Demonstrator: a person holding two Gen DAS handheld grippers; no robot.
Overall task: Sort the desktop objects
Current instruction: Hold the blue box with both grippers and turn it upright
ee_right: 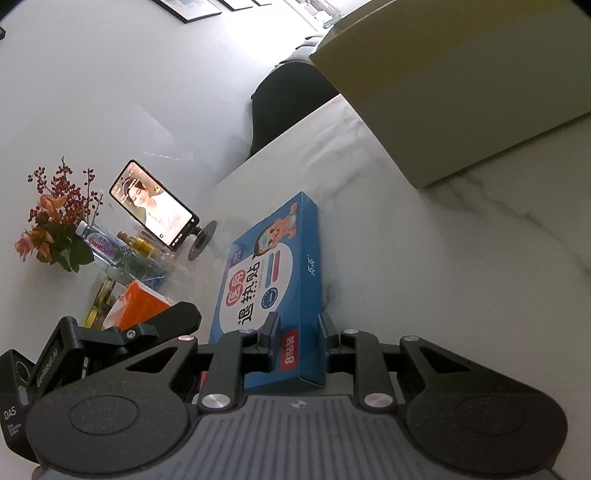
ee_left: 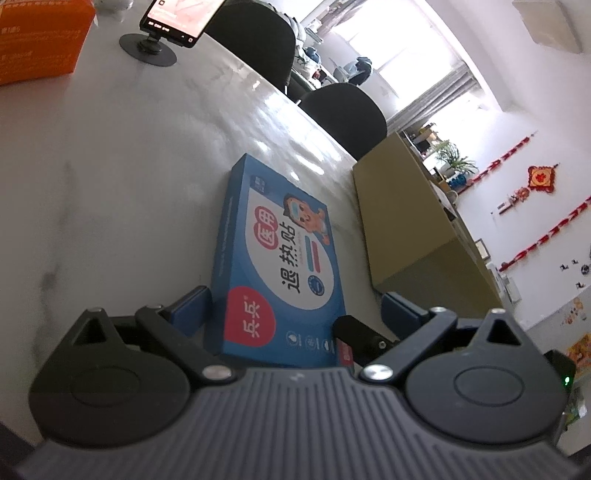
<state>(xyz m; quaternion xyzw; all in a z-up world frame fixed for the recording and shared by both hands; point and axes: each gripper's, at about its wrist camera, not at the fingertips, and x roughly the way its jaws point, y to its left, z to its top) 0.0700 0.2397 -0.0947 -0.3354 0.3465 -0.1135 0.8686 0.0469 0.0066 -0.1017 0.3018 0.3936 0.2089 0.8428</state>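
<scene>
A flat blue medicine box [ee_right: 273, 266] with a cartoon child and a red circle on its face hangs tilted over the white marble table [ee_right: 461, 277]. My right gripper [ee_right: 298, 332] is shut on the box's near narrow edge, one finger on each face. In the left wrist view the same blue box [ee_left: 280, 266] lies between the fingers of my left gripper [ee_left: 297, 306], which is open wide. Its left pad [ee_left: 192, 306] stands close beside the box's edge and its right pad [ee_left: 402, 306] stands well apart from it. A dark finger of the right gripper [ee_left: 354, 332] shows at the box's near corner.
A beige open carton [ee_left: 424, 229] [ee_right: 461, 92] stands on the table just right of the box. At the far left are a phone on a round stand [ee_right: 155, 206] [ee_left: 173, 18], an orange box [ee_left: 37, 40] [ee_right: 142, 304], a water bottle [ee_right: 99, 243] and flowers [ee_right: 55, 229]. Black chairs [ee_left: 343, 114] line the far edge.
</scene>
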